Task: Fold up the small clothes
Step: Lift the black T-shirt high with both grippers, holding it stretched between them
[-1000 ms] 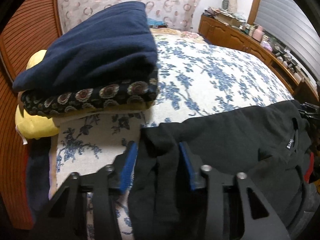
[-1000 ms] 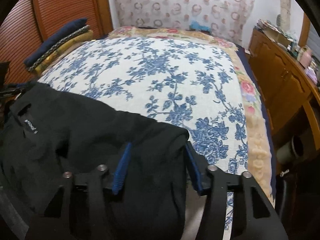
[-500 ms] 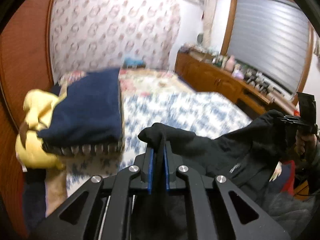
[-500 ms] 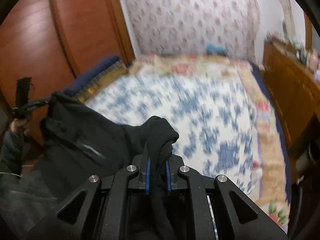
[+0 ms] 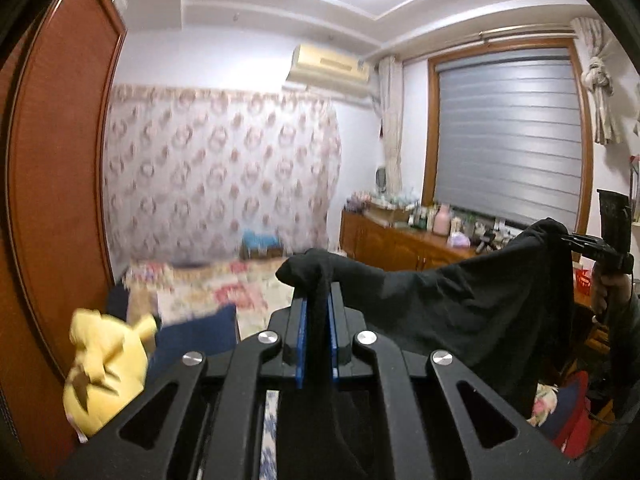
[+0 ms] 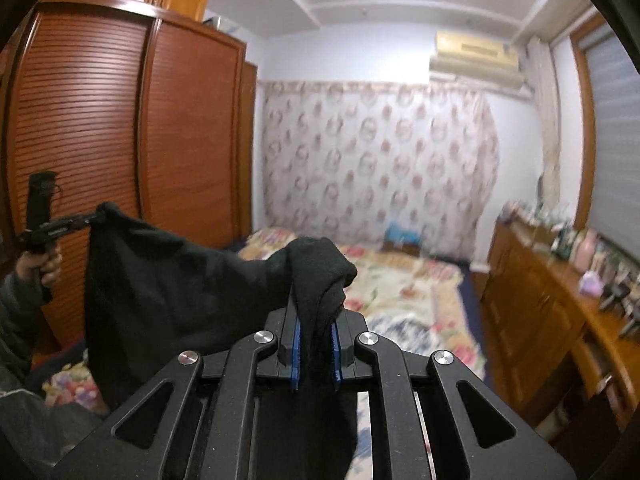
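Fabric of the black garment [image 5: 440, 304] hangs stretched between your grippers: your left gripper [image 5: 316, 316] and right gripper [image 6: 316, 320] each clamp a bunched corner above the floral bed [image 6: 408, 292].

One black garment [image 5: 460, 312], two hand-held grippers: the left hand-held gripper [image 5: 316, 332] and the right hand-held gripper [image 6: 315, 344]. One bed [image 6: 404, 292], one yellow plush toy [image 5: 104, 376], one wardrobe [image 6: 120, 140], one air conditioner [image 5: 328, 68].
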The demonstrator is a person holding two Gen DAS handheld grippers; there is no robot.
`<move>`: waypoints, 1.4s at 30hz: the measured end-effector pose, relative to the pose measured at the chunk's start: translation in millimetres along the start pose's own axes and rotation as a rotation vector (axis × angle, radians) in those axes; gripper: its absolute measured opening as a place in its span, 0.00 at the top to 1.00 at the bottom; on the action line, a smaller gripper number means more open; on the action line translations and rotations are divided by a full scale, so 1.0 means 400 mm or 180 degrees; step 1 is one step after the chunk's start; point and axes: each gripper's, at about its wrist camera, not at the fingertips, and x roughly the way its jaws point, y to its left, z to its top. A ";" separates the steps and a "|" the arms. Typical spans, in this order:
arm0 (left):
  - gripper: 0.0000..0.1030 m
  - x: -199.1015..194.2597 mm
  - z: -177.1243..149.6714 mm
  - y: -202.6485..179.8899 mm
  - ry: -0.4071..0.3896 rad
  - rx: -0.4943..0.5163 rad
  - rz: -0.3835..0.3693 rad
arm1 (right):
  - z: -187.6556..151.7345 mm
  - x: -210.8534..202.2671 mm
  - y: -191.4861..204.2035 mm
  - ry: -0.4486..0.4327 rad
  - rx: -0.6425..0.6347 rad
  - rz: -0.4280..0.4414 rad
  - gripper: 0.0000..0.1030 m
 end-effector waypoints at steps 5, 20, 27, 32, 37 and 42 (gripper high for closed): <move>0.94 -0.031 0.074 -0.006 -0.0232 0.0075 -0.0004 | 0.083 -0.057 -0.003 -0.0243 -0.0076 -0.0123 0.92; 0.94 -0.079 0.132 -0.006 -0.0558 0.0226 0.0055 | 0.142 -0.159 -0.032 -0.0471 -0.0270 -0.0491 0.92; 0.94 -0.067 0.151 -0.003 -0.0606 0.0250 0.0091 | 0.145 -0.194 -0.048 -0.0549 -0.0300 -0.0589 0.92; 0.94 0.000 0.128 0.009 -0.0497 0.0227 0.0163 | 0.142 -0.166 -0.077 -0.0482 -0.0309 -0.0653 0.92; 0.94 0.167 0.052 0.057 -0.0207 0.0216 0.0287 | 0.073 -0.024 -0.147 -0.0161 -0.0212 -0.0632 0.92; 0.94 0.416 -0.072 0.127 0.0234 0.0067 0.0369 | -0.060 0.176 -0.223 0.0142 -0.0009 -0.0456 0.92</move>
